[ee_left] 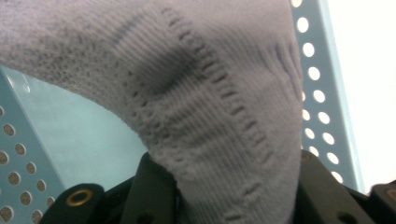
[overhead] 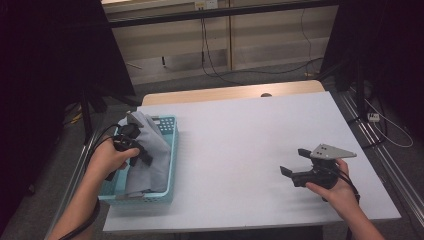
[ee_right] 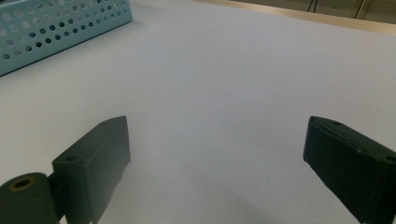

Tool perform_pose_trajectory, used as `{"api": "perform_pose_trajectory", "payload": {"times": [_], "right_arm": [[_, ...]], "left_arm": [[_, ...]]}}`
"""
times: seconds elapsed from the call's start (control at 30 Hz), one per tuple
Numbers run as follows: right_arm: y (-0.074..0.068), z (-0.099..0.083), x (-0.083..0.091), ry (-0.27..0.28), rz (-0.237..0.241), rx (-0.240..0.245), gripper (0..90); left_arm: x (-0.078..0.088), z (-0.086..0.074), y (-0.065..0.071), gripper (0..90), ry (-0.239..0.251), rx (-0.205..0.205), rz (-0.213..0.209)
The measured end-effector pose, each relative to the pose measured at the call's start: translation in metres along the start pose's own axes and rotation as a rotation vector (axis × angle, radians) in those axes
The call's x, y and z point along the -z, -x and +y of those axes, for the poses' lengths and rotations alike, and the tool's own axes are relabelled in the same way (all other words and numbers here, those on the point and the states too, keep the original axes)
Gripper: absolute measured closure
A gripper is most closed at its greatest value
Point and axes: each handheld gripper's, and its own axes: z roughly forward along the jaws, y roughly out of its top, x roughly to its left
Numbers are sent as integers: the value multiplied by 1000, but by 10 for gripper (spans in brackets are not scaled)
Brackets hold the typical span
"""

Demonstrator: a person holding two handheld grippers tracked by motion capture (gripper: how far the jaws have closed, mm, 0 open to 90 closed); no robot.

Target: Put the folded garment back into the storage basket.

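Lying in teal basket [overhead: 170, 150]: grey knit cloth [overhead: 150, 155]; left gripper [ee_left: 233, 196] clamping it

The pale grey knitted wool garment [overhead: 149, 150] shows fine ribbing crossed by rows of small eyelet holes and a darker grey fleck toward one edge. The rectangular light turquoise plastic basket [overhead: 172, 150] is patterned with even rows of round holes in its walls. The flat bench [overhead: 250, 150] is plain white with a light wood edge. Each hand-held gripper [overhead: 292, 162] is black, the right one topped by a grey plate, with brass-coloured rings by the jaws.
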Motion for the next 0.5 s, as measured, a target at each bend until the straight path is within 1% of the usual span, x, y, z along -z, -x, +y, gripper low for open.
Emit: {"api": "perform_pose_trajectory", "payload": {"times": [0.07, 0.1, 0.13, 0.17, 0.27, 0.33, 0.4, 0.5], "right_arm": [[0, 0, 0, 1, 0, -1, 73], [0, 0, 0, 2, 0, -1, 73], [0, 0, 0, 3, 0, 0, 73], [0, 0, 0, 2, 1, 1, 73], [0, 0, 0, 2, 1, 2, 73], [0, 0, 0, 3, 0, 4, 73], [0, 0, 0, 2, 0, 2, 73], [0, 0, 0, 3, 0, 3, 73]], "left_arm": [[-1, -2, -3, 616, 1, 8, -2], [-1, -2, -4, 571, 7, 14, 1], [-1, -3, -6, 513, 14, 12, 3], [-1, -4, -7, 490, 6, 15, 10], [-2, -5, -12, 426, 12, 27, 13], [-2, -6, -15, 416, 19, 30, 10], [-2, -7, -16, 366, 25, 43, 5], [0, -7, -18, 341, 26, 42, 17]]}}
